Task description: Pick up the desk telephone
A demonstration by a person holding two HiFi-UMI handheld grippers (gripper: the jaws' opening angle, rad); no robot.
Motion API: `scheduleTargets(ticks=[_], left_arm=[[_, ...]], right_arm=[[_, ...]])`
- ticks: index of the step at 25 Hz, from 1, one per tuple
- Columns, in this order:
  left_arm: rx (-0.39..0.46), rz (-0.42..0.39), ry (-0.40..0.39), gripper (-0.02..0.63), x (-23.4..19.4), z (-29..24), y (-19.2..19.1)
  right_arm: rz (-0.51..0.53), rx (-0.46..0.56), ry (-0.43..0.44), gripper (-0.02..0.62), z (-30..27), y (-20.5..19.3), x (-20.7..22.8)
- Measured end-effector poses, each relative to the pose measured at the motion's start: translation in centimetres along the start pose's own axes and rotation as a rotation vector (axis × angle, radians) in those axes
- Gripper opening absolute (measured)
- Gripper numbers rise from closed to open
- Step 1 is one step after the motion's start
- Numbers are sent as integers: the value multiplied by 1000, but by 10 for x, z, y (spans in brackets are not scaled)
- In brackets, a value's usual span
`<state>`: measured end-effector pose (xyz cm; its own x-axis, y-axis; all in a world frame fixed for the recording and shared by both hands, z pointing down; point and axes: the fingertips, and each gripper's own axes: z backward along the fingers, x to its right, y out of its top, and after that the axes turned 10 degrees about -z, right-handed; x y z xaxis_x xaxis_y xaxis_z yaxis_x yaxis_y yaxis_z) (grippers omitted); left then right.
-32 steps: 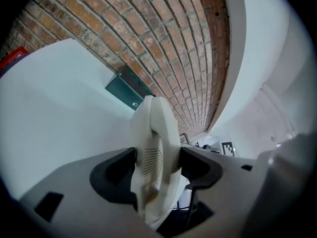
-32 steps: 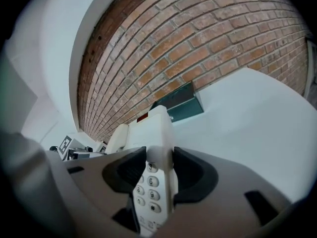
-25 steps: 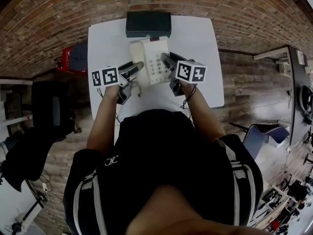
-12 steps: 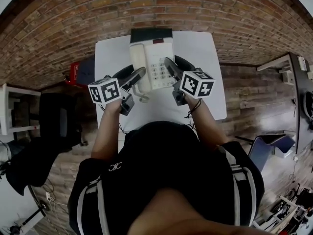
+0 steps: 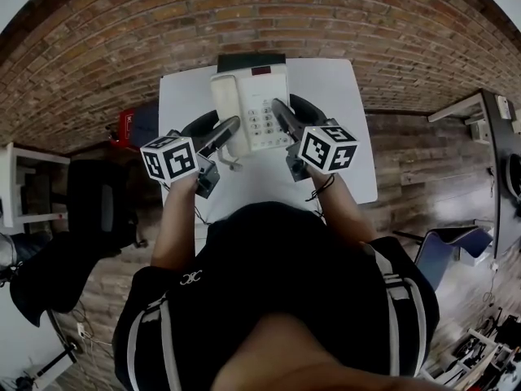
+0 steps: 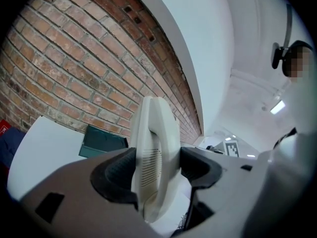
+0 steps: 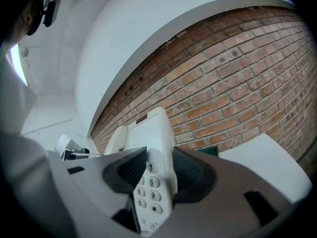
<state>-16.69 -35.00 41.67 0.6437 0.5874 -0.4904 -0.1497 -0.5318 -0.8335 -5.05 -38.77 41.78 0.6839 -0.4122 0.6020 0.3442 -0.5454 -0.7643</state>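
Note:
The white desk telephone [image 5: 251,106] hangs above the white table [image 5: 346,129], held from both sides. My left gripper [image 5: 229,130] is shut on its handset edge [image 6: 152,152], the pads pressing on both faces. My right gripper [image 5: 282,114] is shut on the keypad edge [image 7: 151,178], where the number keys show between the jaws. In the left gripper view the left gripper [image 6: 156,170] points nearly level at the brick wall. The right gripper [image 7: 157,175] does the same in its own view.
A dark green box [image 5: 251,59] lies at the table's far edge, also in the left gripper view [image 6: 104,142]. A red object [image 5: 124,124] and a black chair [image 5: 98,210] stand left of the table. A blue chair [image 5: 452,236] is at the right.
Both grippers have risen with the telephone between them. The phone has left the table and now covers part of the dark box in the head view.

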Motion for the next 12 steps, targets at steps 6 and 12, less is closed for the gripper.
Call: scheduleTargets(ticks=[6, 12], left_arm=[[-9, -2, 1, 285, 1, 1, 1], [-28, -2, 19, 284, 2, 5, -2]], right_arm=[[-15, 2, -1, 149, 1, 0, -1], [-33, -15, -1, 149, 2, -6, -2]])
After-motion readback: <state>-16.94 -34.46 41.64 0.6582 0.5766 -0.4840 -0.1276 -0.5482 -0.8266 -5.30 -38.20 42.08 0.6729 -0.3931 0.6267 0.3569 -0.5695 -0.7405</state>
